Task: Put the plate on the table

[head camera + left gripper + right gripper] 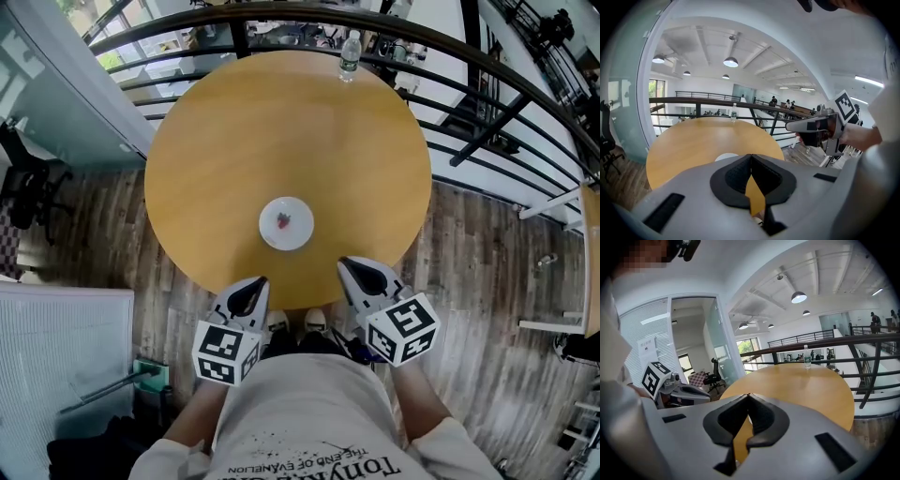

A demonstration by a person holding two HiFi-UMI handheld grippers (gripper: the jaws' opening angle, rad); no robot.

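1. The left gripper [751, 159] and right gripper [749, 398] both have their jaws pressed together, with nothing between them.
2. Just ahead of both tips, the plate [301, 232] lies on the table [281, 122] and carries a small red bit [284, 221].
3. The risk looks slight: a forward swing of either closed tip could knock the plate.

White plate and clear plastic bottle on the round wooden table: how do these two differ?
The small white round plate lies flat and low; the clear plastic bottle stands upright and tall. The plate sits near the person's edge, the bottle at the far edge. The plate is opaque and carries a small red thing; the bottle is see-through. Both rest on the round wooden table.
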